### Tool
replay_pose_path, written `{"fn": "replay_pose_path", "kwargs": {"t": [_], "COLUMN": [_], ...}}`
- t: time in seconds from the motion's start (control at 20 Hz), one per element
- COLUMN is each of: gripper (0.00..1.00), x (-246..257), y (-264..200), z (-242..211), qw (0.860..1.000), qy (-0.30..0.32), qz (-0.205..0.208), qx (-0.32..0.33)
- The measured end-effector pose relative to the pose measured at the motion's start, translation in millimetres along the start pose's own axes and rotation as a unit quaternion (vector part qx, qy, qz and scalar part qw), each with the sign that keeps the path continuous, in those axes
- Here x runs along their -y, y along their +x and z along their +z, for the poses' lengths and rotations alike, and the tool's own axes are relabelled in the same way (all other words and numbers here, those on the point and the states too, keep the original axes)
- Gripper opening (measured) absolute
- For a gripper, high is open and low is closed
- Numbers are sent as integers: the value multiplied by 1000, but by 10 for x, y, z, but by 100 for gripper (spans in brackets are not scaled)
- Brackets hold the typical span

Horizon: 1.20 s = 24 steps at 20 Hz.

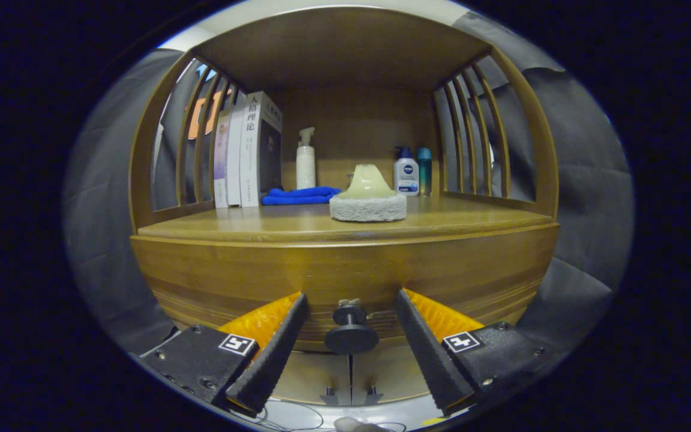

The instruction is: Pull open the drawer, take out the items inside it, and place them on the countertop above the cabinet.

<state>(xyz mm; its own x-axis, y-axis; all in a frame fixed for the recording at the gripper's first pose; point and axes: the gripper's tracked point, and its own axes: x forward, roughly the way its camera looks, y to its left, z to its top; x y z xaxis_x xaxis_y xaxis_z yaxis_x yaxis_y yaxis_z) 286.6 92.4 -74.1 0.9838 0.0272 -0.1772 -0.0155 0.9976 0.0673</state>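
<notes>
The hand-held gripper (351, 327) faced the front of a wooden cabinet, its two fingers (276, 348) spread apart and touching nothing. The drawer's dark round knob (351, 336) sat in the gap between them, clear of both fingers. The drawer front (345, 279) looked closed, flush beneath the surface (261, 225), so whatever lay inside could not be seen.

On the surface above, near the front edge and just right of the middle, stood a pale scrubber (368, 195) with a domed handle and a fuzzy white pad under it. Behind it to the left lay a folded blue cloth (300, 195), and beyond the cloth a white pump bottle (305, 162) stood upright against the back panel. Several books (248, 153) stood upright at the far left, beside the slatted side rail. At the far right a white bottle with a blue cap (406, 172) stood just beside a slim teal bottle (424, 170).
</notes>
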Motion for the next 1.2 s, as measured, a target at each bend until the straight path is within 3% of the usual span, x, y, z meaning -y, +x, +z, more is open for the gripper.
{"fn": "replay_pose_path", "kwargs": {"t": [0.4, 0.8, 1.2], "gripper": [100, 99, 99], "x": [114, 539, 931], "y": [-193, -1800, -2807], "z": [135, 189, 118], "qw": [1000, 999, 996], "qy": [-13, 1, -14], "qz": [-4, -2, -19], "qx": [-5, 42, 87]}}
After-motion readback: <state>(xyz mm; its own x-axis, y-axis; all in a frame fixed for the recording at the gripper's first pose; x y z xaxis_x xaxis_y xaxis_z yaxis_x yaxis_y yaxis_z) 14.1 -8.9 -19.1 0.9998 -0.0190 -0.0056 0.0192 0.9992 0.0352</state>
